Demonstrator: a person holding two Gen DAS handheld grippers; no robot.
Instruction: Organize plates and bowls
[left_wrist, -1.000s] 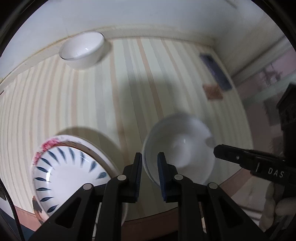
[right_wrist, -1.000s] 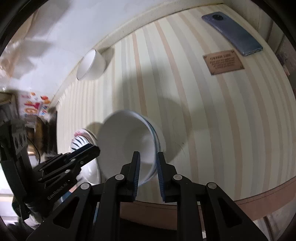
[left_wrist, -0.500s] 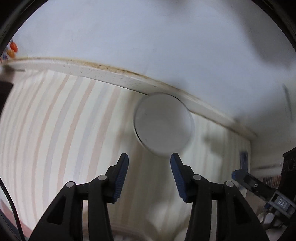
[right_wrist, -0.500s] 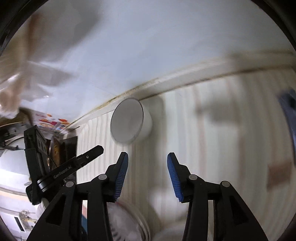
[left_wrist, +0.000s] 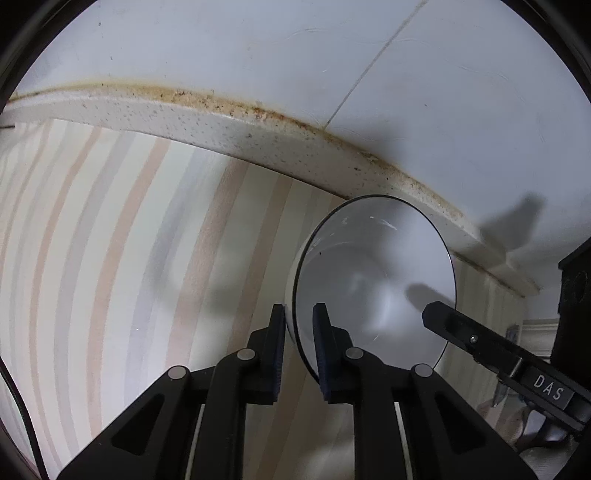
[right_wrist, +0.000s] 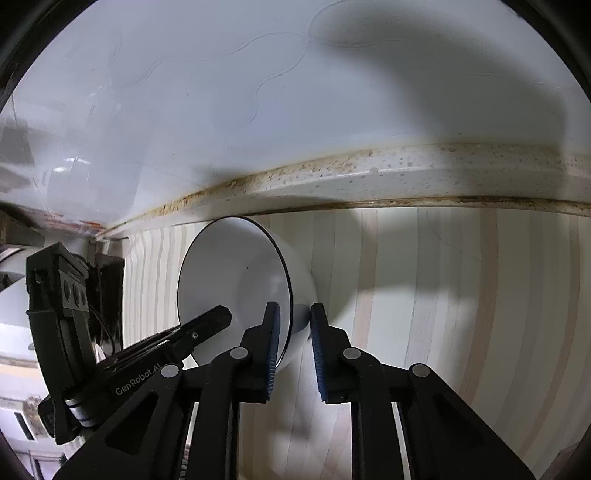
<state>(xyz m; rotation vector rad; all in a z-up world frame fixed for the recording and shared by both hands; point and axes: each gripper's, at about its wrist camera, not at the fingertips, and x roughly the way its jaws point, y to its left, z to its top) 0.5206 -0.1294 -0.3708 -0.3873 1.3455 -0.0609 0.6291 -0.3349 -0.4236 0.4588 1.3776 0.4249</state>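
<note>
A white bowl with a thin dark rim (left_wrist: 373, 280) stands near the back of the striped table, by the wall ledge. My left gripper (left_wrist: 298, 345) is shut on its left rim, one finger outside the wall and one inside. My right gripper (right_wrist: 294, 341) is shut on the opposite rim of the same bowl (right_wrist: 236, 280). Each gripper shows in the other's view: the right one in the left wrist view (left_wrist: 491, 350), the left one in the right wrist view (right_wrist: 155, 354).
The striped tablecloth (left_wrist: 110, 258) ends at a speckled, stained ledge (left_wrist: 221, 129) under a white wall (right_wrist: 258, 92). A dark object (right_wrist: 107, 295) stands at the table's left end in the right wrist view.
Both grippers left the nearer bowl, opened, moved forward to the far white bowl and closed on its opposite rims. The patterned plate and nearer bowl are out of view.
</note>
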